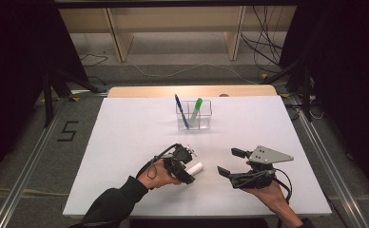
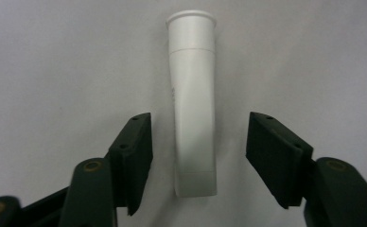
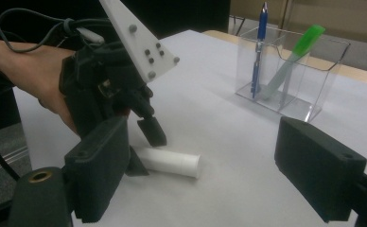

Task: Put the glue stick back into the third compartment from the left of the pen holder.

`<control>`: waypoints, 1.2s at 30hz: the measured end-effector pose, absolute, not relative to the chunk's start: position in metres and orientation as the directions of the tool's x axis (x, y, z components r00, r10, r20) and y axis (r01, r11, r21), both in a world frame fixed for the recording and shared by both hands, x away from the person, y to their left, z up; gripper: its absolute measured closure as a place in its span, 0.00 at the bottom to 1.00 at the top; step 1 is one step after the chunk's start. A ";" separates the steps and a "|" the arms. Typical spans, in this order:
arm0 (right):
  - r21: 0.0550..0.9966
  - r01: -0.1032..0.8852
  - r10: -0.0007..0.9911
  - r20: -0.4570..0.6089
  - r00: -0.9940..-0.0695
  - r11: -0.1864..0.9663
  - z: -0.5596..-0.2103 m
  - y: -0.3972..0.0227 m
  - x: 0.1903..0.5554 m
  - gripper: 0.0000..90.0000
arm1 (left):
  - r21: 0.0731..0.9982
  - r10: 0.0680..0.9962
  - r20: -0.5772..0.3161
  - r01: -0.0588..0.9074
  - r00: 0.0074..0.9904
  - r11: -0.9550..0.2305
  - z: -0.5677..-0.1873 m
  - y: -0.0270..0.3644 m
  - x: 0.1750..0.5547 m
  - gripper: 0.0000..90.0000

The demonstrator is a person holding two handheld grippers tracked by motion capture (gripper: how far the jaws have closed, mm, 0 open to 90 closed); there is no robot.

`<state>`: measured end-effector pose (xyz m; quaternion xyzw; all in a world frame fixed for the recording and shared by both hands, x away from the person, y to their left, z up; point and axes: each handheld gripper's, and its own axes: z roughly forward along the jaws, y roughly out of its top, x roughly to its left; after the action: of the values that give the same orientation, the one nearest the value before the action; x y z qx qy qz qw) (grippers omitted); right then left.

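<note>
A white tube (image 1: 196, 167) (image 2: 193, 118) (image 3: 170, 162) lies flat on the white table sheet (image 1: 125, 142). My left gripper (image 1: 190, 166) (image 2: 198, 137) points down over its rear end with one jaw on each side; a gap shows between each pad and the tube, so it is open. The right gripper view shows the left gripper (image 3: 146, 153) with its fingers straddling the tube. My right gripper (image 1: 228, 161) (image 3: 200, 137) hovers to the right of the tube, turned toward it. It is open with nothing between its jaws.
A clear plastic organizer (image 1: 193, 115) (image 3: 290, 80) stands at the back middle of the sheet, holding a blue pen (image 1: 180, 110) (image 3: 259, 47) and a green-capped marker (image 1: 196, 109) (image 3: 300, 52). Wooden shelving and cables lie beyond the table's far edge.
</note>
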<state>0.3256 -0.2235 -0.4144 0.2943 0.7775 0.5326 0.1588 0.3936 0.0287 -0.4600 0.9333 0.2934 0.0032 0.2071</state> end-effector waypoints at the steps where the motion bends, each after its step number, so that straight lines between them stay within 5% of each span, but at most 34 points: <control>1: 0.921 0.288 0.627 0.063 -0.776 0.263 -0.414 -0.224 0.325 0.22 | 0.382 0.545 -0.119 0.545 0.830 -0.746 -0.461 0.028 0.394 0.50; 17: 0.917 0.293 0.627 0.061 -0.777 0.273 -0.415 -0.223 0.326 0.22 | 0.345 0.525 -0.067 0.514 0.848 -0.786 -0.462 0.020 0.396 0.77; 23: 0.916 0.294 0.627 0.062 -0.777 0.274 -0.415 -0.222 0.326 0.22 | 0.356 0.518 -0.078 0.509 0.852 -0.784 -0.461 0.021 0.396 0.78; 36: 0.921 0.337 0.634 0.143 -0.760 0.196 -0.416 -0.226 0.328 0.22 | 0.636 0.609 -0.113 0.528 0.785 -0.563 -0.436 0.041 0.399 0.78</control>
<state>0.3280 -0.2258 -0.4156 0.3190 0.7612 0.5482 0.1355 0.3989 0.0411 -0.4357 0.8819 0.3222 0.0599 0.3390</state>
